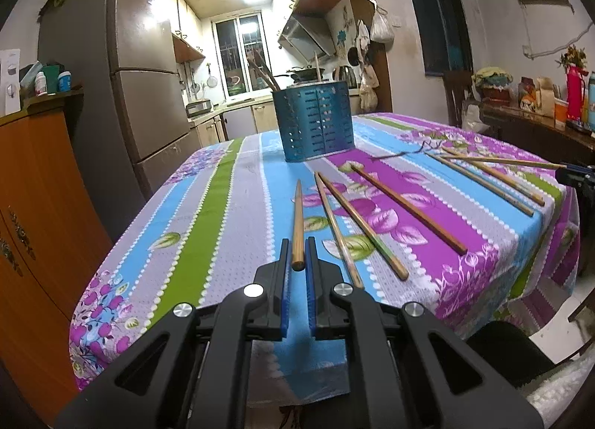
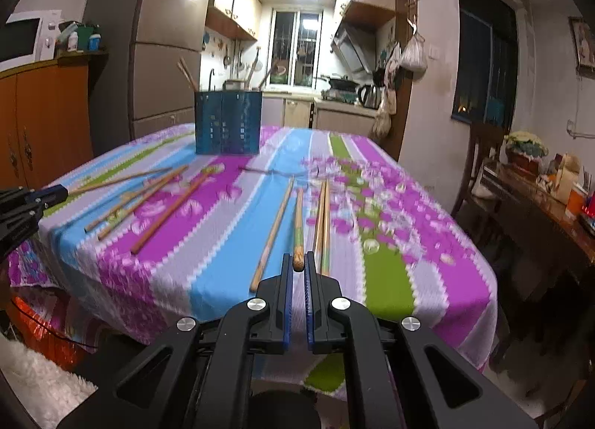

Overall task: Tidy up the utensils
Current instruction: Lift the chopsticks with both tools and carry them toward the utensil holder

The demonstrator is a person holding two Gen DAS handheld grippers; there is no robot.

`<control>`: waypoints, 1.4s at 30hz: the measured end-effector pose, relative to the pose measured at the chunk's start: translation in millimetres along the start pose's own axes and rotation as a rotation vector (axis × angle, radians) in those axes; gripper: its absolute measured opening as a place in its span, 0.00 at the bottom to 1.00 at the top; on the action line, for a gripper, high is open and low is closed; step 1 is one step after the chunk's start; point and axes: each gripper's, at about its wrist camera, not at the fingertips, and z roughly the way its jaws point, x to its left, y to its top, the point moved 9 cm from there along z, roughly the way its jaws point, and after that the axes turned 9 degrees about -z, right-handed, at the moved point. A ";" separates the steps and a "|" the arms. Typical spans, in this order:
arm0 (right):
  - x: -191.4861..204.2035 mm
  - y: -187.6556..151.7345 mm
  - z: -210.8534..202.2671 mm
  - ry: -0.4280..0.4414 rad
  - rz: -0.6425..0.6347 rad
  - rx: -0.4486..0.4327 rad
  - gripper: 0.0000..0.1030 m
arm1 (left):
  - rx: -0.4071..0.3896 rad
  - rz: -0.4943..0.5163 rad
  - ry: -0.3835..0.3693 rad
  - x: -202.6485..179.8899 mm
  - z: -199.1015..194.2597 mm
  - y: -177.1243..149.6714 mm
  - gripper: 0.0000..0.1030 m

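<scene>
A blue perforated utensil holder (image 1: 316, 120) (image 2: 227, 122) stands at the far side of the table with a few chopsticks upright in it. My left gripper (image 1: 297, 254) is shut on the thick end of a wooden chopstick (image 1: 297, 220) that points toward the holder. My right gripper (image 2: 297, 261) is shut on another chopstick (image 2: 298, 228), held just above the cloth. Several loose chopsticks (image 1: 362, 224) (image 2: 271, 235) lie scattered on the striped floral tablecloth (image 1: 208, 213) (image 2: 390, 261). Each gripper shows at the other view's edge: right gripper (image 1: 569, 167), left gripper (image 2: 61, 192).
A dark twig or cord (image 1: 405, 153) lies near the holder. A tall fridge (image 1: 148, 94) and an orange cabinet (image 1: 33, 205) stand left of the table. On the right are a wooden chair (image 2: 479, 157) and a cluttered side table (image 2: 550, 205).
</scene>
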 end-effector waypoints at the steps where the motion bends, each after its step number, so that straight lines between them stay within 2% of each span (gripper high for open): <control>1: -1.5 5.0 -1.7 -0.003 -0.004 -0.013 0.07 | -0.005 -0.004 0.000 0.7 -0.4 2.9 0.06; 11: -12.2 44.1 -6.5 -0.025 -0.046 -0.102 0.07 | -0.065 0.003 -0.006 0.7 -5.8 32.8 0.06; 20: -26.0 68.6 -10.9 -0.021 -0.024 -0.150 0.07 | -0.090 0.016 -0.004 -0.1 -4.8 48.4 0.06; 23: -36.3 83.1 -12.7 0.001 0.000 -0.160 0.07 | -0.077 0.000 -0.015 2.5 -2.7 57.4 0.06; 32: -53.9 123.4 -12.6 0.029 -0.003 -0.172 0.07 | -0.062 -0.041 -0.055 13.3 3.9 96.5 0.06; 42: -67.3 162.7 3.2 0.128 0.032 -0.111 0.07 | -0.068 -0.057 -0.103 14.2 7.0 144.2 0.06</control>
